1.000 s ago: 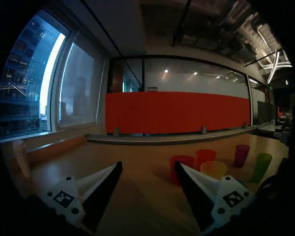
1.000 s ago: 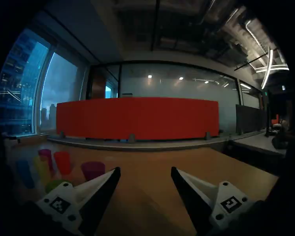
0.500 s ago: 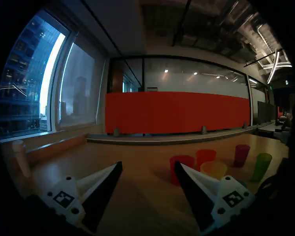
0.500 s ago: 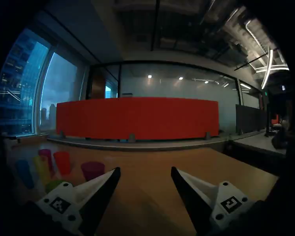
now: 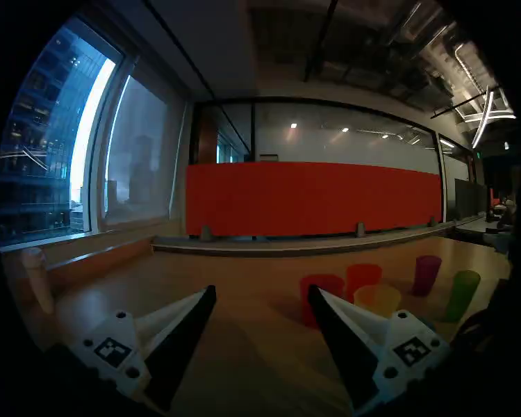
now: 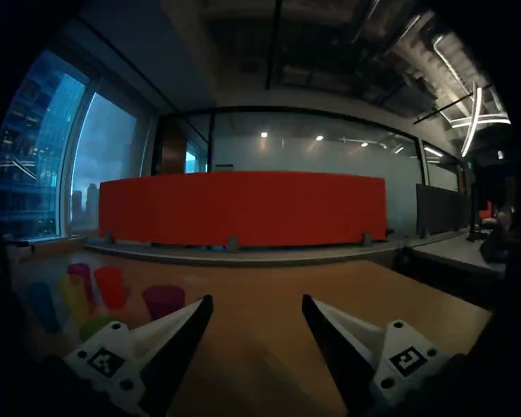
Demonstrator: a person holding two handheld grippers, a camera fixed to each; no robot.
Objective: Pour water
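Observation:
Several coloured plastic cups stand on the wooden table [image 5: 260,278]. In the left gripper view a red cup [image 5: 320,297], an orange-red cup [image 5: 363,276], a yellow cup [image 5: 376,300], a purple cup [image 5: 427,274] and a green cup [image 5: 462,293] sit ahead to the right of my left gripper [image 5: 262,299], which is open and holds nothing. In the right gripper view a purple cup [image 6: 164,300], a red cup [image 6: 110,287], a yellow cup [image 6: 73,300] and a blue cup [image 6: 44,306] stand to the left of my right gripper [image 6: 255,309], open over bare wood.
A red partition [image 5: 312,199] with glass above runs along the table's far edge. Tall windows [image 5: 59,153] line the left side. A pale upright post [image 5: 37,278] stands at the table's left edge. A darker desk [image 6: 455,254] lies at the right.

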